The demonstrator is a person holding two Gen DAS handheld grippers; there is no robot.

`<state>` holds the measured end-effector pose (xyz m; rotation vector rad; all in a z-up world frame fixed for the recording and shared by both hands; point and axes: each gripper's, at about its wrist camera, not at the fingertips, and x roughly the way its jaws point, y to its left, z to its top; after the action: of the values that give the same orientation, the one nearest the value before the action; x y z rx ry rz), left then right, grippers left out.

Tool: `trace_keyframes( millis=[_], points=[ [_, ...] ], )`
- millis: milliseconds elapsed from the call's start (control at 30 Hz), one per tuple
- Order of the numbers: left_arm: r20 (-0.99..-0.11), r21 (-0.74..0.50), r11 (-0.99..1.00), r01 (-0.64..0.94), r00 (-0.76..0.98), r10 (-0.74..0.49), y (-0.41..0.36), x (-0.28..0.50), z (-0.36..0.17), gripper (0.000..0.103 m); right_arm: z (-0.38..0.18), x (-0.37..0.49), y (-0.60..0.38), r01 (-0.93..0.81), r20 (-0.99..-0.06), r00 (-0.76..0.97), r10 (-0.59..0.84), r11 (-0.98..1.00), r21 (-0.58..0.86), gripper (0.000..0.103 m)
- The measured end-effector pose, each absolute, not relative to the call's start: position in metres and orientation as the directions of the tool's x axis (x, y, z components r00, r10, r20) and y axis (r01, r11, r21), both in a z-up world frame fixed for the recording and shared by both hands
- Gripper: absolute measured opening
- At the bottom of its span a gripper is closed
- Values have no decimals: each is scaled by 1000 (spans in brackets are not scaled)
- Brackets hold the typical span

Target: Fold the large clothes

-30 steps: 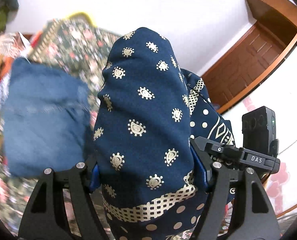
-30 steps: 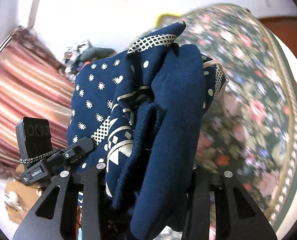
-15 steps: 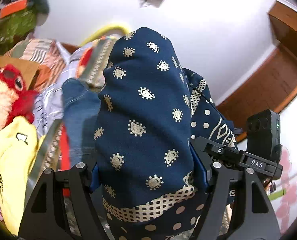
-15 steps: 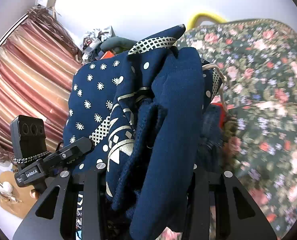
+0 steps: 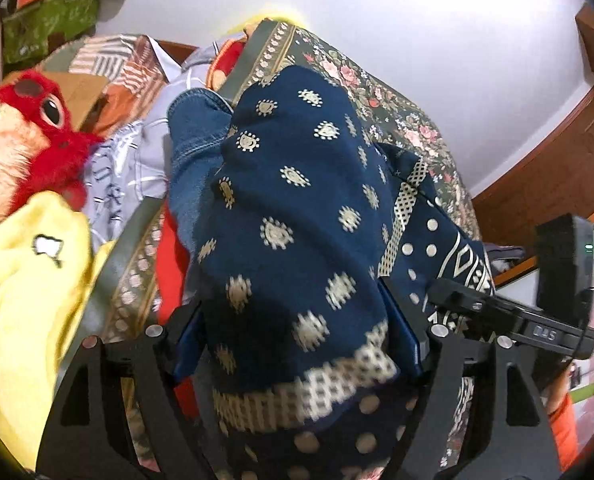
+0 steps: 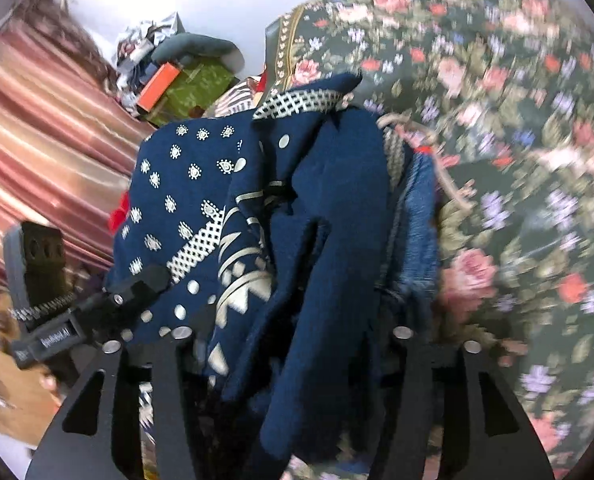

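Note:
A folded navy garment with gold print [image 5: 297, 216] fills both views. My left gripper [image 5: 297, 352] is shut on one end of it, the cloth bulging up between the fingers. My right gripper [image 6: 293, 360] is shut on the other end [image 6: 329, 240]. The bundle hangs just above the floral bedspread [image 5: 397, 120], over a folded blue denim piece [image 5: 193, 148] that also shows in the right wrist view [image 6: 417, 216]. The fingertips are hidden by cloth.
A red plush toy [image 5: 21, 132], a yellow garment [image 5: 25, 300], a red cloth [image 5: 171, 256] and striped clothes [image 5: 137, 148] lie left of the denim. Boxes [image 6: 185, 84] and a striped curtain [image 6: 45, 140] stand beyond. A wooden door [image 5: 557, 160] is at right.
Both grippers have carried the navy bundle across and tilted downward, bringing the bed, the denim piece and the pile of clothes into closer view. The grip on the garment is unchanged.

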<state>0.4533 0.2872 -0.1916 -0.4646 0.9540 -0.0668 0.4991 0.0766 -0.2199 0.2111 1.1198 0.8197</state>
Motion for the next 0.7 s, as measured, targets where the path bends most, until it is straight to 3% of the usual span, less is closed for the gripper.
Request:
trace_keyframes(
  millis=[167, 233, 467, 700],
  points=[
    [-786, -330, 935, -133, 588, -193, 277, 424, -180, 84, -207, 477, 53, -483, -761, 272, 588, 768, 421, 79],
    [-792, -304, 944, -130, 586, -174, 274, 408, -178, 92, -212, 474, 40, -455, -771, 262, 580, 779, 431, 79],
    [-824, -271, 948, -165, 548, -140, 273, 363, -180, 93, -213, 455, 3, -360, -791, 210, 574, 798, 483, 79],
    [-792, -214, 964, -157, 606, -77, 260, 320, -131, 93, -154, 414, -14, -428, -758, 287, 585, 787, 445, 79]
  ],
)
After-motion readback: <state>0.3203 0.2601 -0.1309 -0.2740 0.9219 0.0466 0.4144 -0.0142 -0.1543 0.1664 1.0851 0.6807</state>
